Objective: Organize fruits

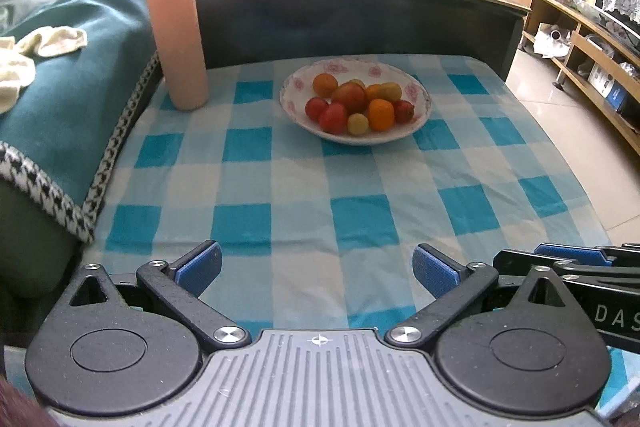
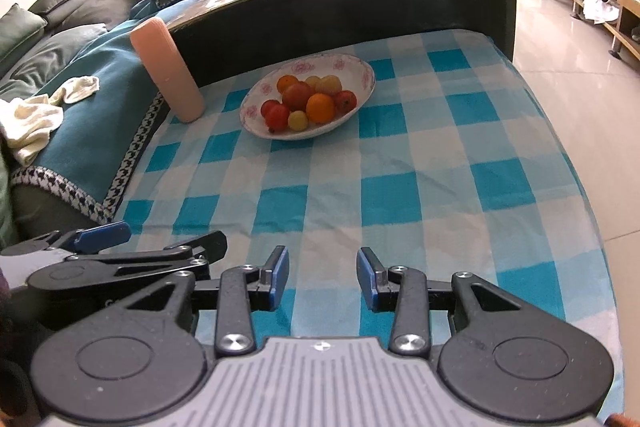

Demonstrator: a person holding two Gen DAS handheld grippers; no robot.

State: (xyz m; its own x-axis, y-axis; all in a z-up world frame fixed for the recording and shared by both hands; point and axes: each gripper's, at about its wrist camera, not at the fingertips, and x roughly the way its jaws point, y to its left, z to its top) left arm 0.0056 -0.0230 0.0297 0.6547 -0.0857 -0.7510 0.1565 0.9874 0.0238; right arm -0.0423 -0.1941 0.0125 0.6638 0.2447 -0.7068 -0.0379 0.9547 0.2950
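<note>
Left wrist view: the letters "DAS" show in white on the black body of the right hand-held gripper (image 1: 576, 261), at the near right edge; the rest of the word is cut off. The left hand-held gripper (image 1: 316, 269) sits near, its blue-padded fingers spread wide and holding nothing, above the blue-and-white checked cloth (image 1: 304, 187) that covers the desk. Far across the cloth stands a white bowl (image 1: 416, 89) with a pink flower rim, filled with red, orange and yellow fruits (image 1: 352, 103). A pink cylinder (image 1: 178, 39) stands upright to the bowl's left.

Right wrist view: no writing can be read. The right hand-held gripper (image 2: 322, 277) is partly spread, empty, over the cloth (image 2: 400, 187). The left hand-held gripper (image 2: 156, 241) lies just beside it, to the left. The bowl (image 2: 360, 71) of fruits (image 2: 308, 101) sits far ahead, slightly left, the cylinder (image 2: 168, 63) leaning at its left.
</note>
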